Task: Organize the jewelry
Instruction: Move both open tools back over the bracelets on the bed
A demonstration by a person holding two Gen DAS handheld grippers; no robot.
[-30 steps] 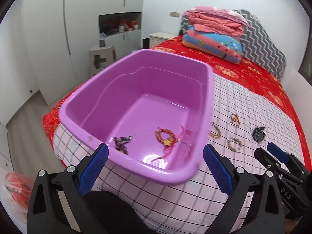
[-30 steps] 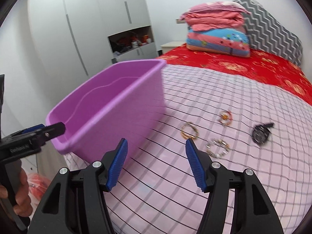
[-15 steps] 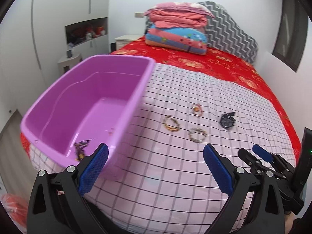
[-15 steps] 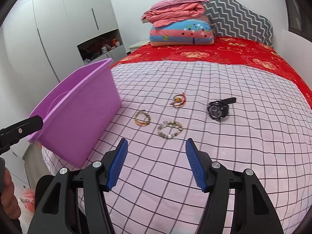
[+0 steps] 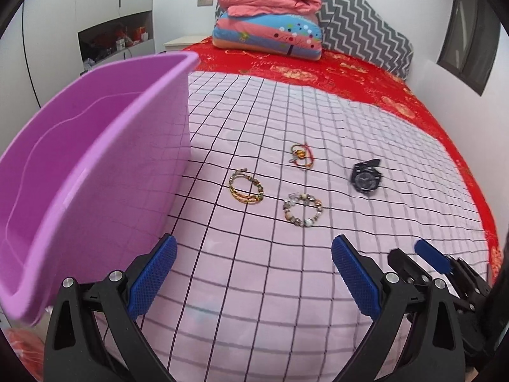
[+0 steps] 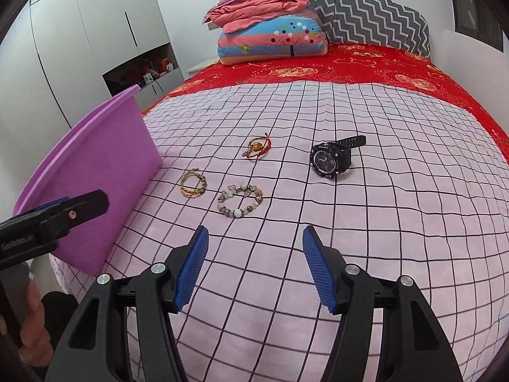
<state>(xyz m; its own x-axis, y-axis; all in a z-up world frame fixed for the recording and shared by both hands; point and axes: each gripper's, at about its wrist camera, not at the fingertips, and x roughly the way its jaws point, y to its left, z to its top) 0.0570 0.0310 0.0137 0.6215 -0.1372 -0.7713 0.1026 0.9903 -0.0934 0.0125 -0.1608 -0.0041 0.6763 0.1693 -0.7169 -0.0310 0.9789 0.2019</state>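
Jewelry lies loose on the pink checked bedspread [image 6: 350, 238], well apart from both grippers: a gold coiled bracelet [image 6: 193, 183] nearest the purple plastic tub [image 6: 105, 172], a beaded bracelet of pale stones [image 6: 240, 200] just beside it toward the camera, a red-cord bracelet with an amber bead [image 6: 258, 146] farther up the bed, and a black wristwatch [image 6: 331, 157] off to the right. The right wrist view shows the watch dial and strap sharply, whereas the left wrist view gives the same watch [image 5: 366, 176] small and blurred. The left wrist view, in turn, looks partly over the tub's [image 5: 95, 165] rim onto its inner wall (its floor is hidden), while the right wrist view shows only the outer wall. The left gripper [image 5: 251, 275] hovers above the bedspread [image 5: 270, 286] with its blue pads spread wide and nothing between them; the right gripper [image 6: 254, 267] also hangs open, its pads somewhat closer together, holding nothing. Each camera catches the other tool: the right gripper's tip appears at the lower right of the left view, and the left gripper's black finger crosses in front of the tub at the left of the right view. Folded quilts [image 6: 270, 28] and a chevron pillow [image 6: 366, 9] sit at the head of the bed on a red sheet [image 6: 366, 67].
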